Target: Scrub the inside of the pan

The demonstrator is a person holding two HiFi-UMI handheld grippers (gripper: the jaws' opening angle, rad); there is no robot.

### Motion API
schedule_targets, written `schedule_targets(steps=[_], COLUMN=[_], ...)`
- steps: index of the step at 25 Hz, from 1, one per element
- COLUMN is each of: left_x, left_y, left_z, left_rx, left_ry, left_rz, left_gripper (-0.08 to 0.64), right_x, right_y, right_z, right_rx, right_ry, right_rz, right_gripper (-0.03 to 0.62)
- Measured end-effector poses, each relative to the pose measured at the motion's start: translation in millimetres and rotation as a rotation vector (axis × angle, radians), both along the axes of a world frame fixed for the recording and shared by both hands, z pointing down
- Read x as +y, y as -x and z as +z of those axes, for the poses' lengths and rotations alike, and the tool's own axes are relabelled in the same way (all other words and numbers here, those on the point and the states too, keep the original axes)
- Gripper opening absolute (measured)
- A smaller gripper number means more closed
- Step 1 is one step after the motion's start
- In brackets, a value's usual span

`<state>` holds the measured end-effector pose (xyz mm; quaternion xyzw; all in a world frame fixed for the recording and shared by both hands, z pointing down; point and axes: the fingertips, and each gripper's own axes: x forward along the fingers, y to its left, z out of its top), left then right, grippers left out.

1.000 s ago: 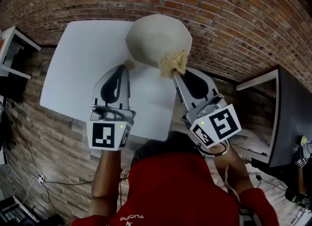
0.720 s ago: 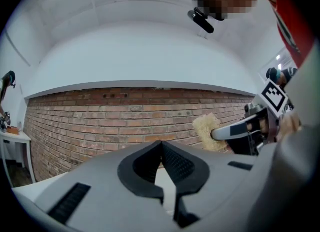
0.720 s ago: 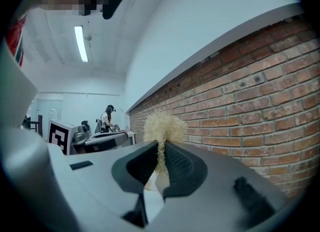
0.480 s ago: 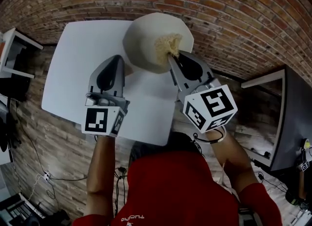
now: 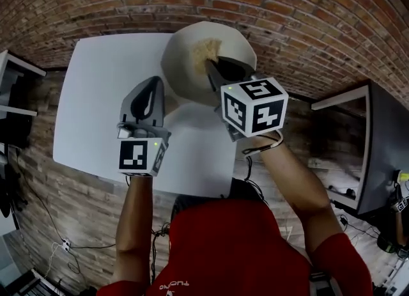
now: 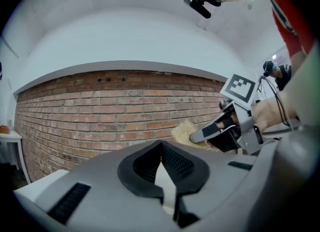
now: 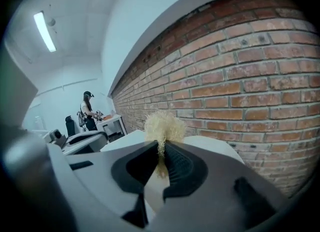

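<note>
Change: over the last second the right gripper [image 5: 212,66] carried the scrubber [image 5: 206,48] from the pan's [image 5: 188,64] near-right rim, across the bowl, to its far part. The marker cube rode up over the pan's near-right side. The left gripper [image 5: 155,85] barely shifted, and the pan stayed propped up at the far edge of the white table [image 5: 96,96], close to the brick wall.

Meaning: probably a scrub stroke in progress, sweeping near to far. Only part of the inside looked covered, so the task was likely mid-way.

Fingers:
- Right: jaws clamped on the scrubber, a pale fibrous tuft sticking out past the tips, clear in the right gripper view.
- Left: jaws closed on a thin pale strip. Going by the head view, where its tips met the pan's near-left edge, that was most likely the pan's handle or rim, steadying it.

Container: the pan was cream-coloured and tilted, with its opening facing the person. Inside were only the scrubber and the right jaw tips, and the tuft appeared to touch the inner wall. No water, foam or residue could be made out. The near-right interior was hidden behind the right gripper.
</note>
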<state>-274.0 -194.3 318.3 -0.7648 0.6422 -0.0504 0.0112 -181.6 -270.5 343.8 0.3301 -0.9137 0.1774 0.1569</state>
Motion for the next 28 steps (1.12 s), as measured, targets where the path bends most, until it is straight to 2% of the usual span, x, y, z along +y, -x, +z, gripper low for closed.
schedule_targets(steps=[6, 9, 15, 19, 24, 28], left_x=[-40.8, -63.4, -95.0, -106.9, -116.8, -122.3], left_y=[23.5, 32.0, 43.8, 48.5, 53.7, 56.6], left_z=[11.7, 29.9, 41.2, 41.5, 47.8, 55.3], left_rx=[-0.020, -0.027, 0.038, 0.033, 0.013, 0.009], left_ry=[-0.035, -0.009, 0.002, 0.012, 0.018, 0.027], left_rz=[0.029, 0.047, 0.065, 0.070, 0.081, 0.089], left_gripper=[0.014, 0.014, 0.014, 0.014, 0.014, 0.014], right_x=[-37.3, -54.2, -80.4, -90.2, -100.8, -114.4], right_y=[36.5, 50.2, 70.6, 78.7, 69.7, 32.4], right_z=[42.0, 60.6, 100.8, 118.8, 134.2, 132.7], right_rx=[0.095, 0.149, 0.227, 0.249, 0.295, 0.326], right_ry=[0.115, 0.156, 0.267, 0.326, 0.372, 0.384], right_rz=[0.025, 0.041, 0.047, 0.045, 0.080, 0.147], right_gripper=[0.049, 0.049, 0.050, 0.050, 0.050, 0.051])
